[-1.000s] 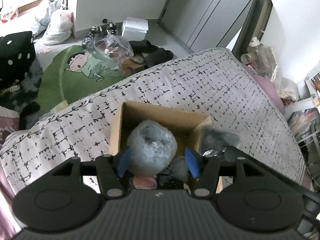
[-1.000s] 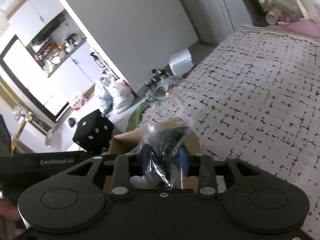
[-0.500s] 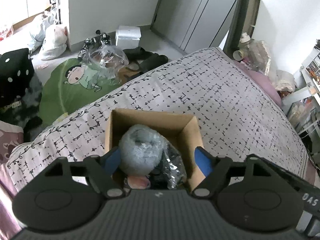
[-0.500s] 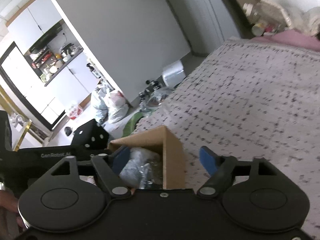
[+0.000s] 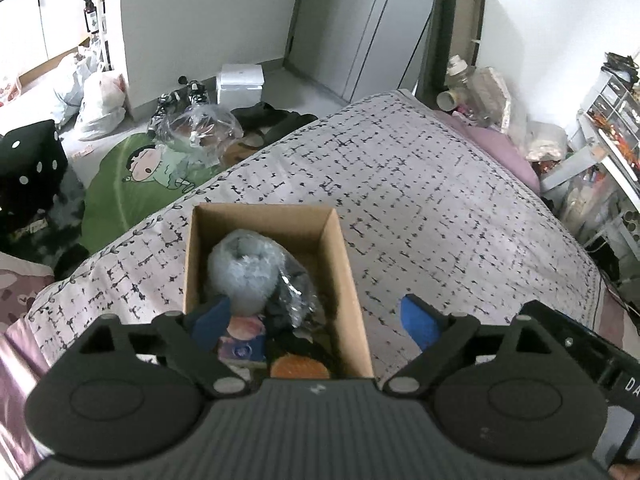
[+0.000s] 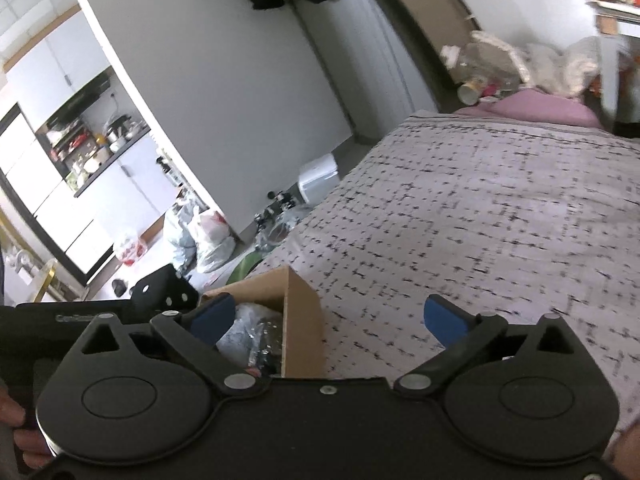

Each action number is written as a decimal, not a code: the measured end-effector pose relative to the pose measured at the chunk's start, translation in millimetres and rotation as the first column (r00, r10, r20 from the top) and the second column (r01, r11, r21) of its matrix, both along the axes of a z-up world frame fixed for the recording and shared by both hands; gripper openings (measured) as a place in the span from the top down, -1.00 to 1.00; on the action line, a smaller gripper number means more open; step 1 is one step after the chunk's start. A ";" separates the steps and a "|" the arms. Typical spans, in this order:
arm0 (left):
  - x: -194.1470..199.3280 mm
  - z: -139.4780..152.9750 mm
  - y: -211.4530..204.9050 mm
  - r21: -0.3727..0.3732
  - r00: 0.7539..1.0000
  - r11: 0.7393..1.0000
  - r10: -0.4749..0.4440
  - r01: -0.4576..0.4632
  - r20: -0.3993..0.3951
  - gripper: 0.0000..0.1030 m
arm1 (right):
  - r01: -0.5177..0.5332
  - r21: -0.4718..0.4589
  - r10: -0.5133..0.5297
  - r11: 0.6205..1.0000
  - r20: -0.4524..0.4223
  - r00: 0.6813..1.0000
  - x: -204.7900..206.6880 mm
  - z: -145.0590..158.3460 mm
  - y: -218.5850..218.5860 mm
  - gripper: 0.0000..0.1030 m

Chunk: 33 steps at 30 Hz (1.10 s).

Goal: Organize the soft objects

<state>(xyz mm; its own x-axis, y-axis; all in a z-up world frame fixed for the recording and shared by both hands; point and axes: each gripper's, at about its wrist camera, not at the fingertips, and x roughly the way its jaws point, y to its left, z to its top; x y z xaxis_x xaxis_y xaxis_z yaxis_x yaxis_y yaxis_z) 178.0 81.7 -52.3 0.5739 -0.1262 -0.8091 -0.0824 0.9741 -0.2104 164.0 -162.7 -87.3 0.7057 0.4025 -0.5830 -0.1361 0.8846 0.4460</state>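
Note:
An open cardboard box [image 5: 344, 264] stands on the patterned bedspread [image 5: 440, 200]. Inside lie a pale blue-grey bagged soft bundle [image 5: 244, 268], a dark item in crinkled clear plastic [image 5: 294, 296], a pink item [image 5: 244, 326] and an orange one [image 5: 298, 368]. My left gripper [image 5: 314, 320] is open and empty above the box's near end. My right gripper [image 6: 328, 318] is open and empty, straddling the box's right wall [image 6: 302, 320]; the bundle [image 6: 240, 330] and the plastic-wrapped item [image 6: 266, 344] show inside.
The bed's edge drops to a floor with a green cartoon rug [image 5: 136, 176], a black dice cushion [image 5: 28, 160], plastic bags [image 5: 96, 100], shoes and a white box [image 5: 240, 84]. Cluttered shelves [image 5: 600, 140] stand right of the bed. The left gripper's body [image 6: 80, 312] sits beside the right.
Both grippers opened and drew back and up. The left let go of the blue-grey bundle and the right let go of the plastic-wrapped dark item; both now lie in the box.

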 end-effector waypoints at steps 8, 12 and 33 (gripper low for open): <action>-25.3 11.7 -20.9 0.023 0.999 1.000 -0.019 0.018 0.035 -0.99 | 0.024 -0.026 -0.023 0.999 0.028 0.999 -24.8 13.6 -20.2 -1.00; -37.8 17.7 -26.4 0.024 0.999 1.000 -0.021 0.020 0.040 -0.99 | 0.036 -0.046 -0.035 0.998 0.022 0.999 -33.9 21.9 -24.9 -1.00; -115.0 56.3 -52.4 0.100 0.993 0.995 -0.037 0.026 0.114 -0.99 | 0.026 -0.108 -0.024 0.994 0.020 1.000 -99.2 59.1 -55.2 -1.00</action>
<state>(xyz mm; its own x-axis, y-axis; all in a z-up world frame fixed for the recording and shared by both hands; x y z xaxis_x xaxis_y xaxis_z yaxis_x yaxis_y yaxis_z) 63.0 29.3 4.0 0.6615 -0.0688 -0.7468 -0.0319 0.9923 -0.1197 64.8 -217.9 -28.1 0.7260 0.3195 -0.6090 -0.1203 0.9309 0.3450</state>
